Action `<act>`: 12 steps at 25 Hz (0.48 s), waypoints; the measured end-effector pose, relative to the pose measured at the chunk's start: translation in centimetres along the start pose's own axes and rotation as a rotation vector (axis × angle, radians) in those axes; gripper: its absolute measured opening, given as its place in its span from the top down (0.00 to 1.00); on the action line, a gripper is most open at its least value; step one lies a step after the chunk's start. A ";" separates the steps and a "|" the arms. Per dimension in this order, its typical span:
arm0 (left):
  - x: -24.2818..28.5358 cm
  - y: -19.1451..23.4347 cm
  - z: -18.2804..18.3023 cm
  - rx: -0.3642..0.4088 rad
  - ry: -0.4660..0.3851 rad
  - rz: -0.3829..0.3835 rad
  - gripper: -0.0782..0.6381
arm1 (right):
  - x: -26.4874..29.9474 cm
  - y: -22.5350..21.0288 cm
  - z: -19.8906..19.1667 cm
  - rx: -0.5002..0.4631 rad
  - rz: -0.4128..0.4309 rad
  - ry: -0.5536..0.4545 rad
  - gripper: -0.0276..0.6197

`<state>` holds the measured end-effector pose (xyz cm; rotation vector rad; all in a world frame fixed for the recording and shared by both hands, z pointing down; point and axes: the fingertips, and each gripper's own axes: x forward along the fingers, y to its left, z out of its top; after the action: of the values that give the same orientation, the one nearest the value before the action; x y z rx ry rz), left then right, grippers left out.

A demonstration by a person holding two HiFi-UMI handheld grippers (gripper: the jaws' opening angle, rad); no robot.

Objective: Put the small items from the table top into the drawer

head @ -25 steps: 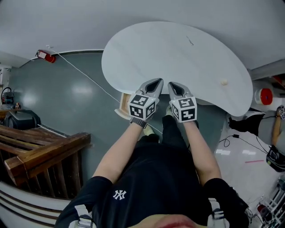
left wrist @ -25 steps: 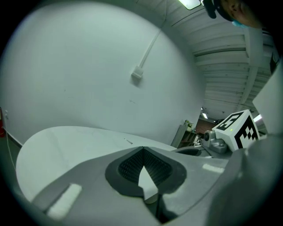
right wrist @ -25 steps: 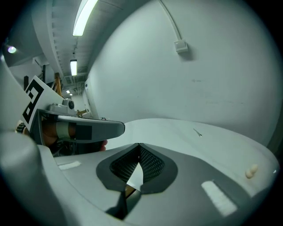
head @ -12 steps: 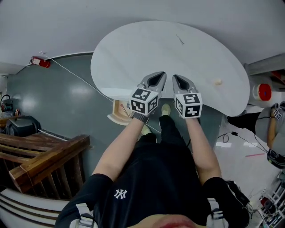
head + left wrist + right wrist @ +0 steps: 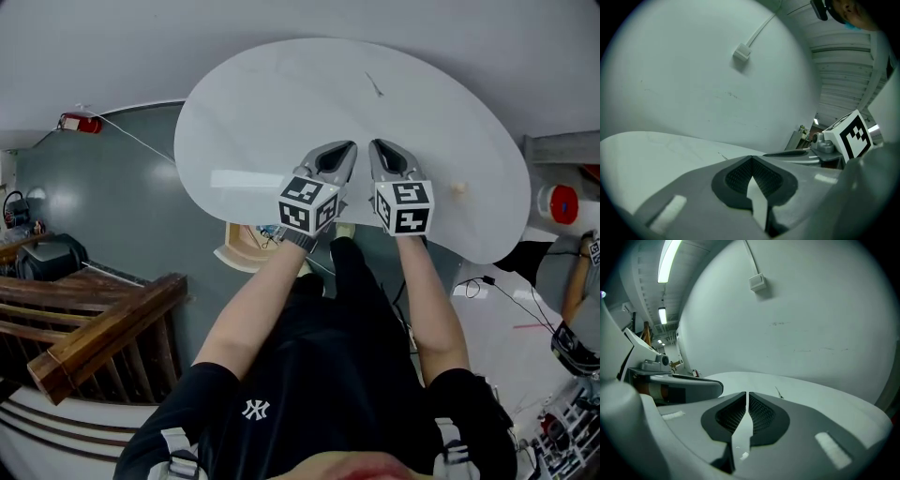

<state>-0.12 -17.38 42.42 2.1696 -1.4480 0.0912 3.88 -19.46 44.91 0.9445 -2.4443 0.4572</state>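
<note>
White table (image 5: 262,103) is being hovered over by the left tongs (image 5: 347,148) and right tongs (image 5: 376,148). Both are being pinched shut on nothing, and a small beige bit (image 5: 458,187) is being seen off to their right.

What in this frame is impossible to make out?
Drawer: head view, largely hidden by the table edge and left gripper; contents unclear.
Small pale item on the table's right: head view, too small to identify.
Thin dark item at the far side: head view, too small to identify.
</note>
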 end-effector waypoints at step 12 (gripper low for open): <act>7.7 3.5 -0.1 -0.028 0.042 0.035 0.89 | 6.7 -6.0 0.0 0.003 0.014 0.052 0.85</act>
<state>0.13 -24.82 46.46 2.1079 -1.4548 0.1276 3.73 -27.26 49.33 0.9062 -2.4060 0.4838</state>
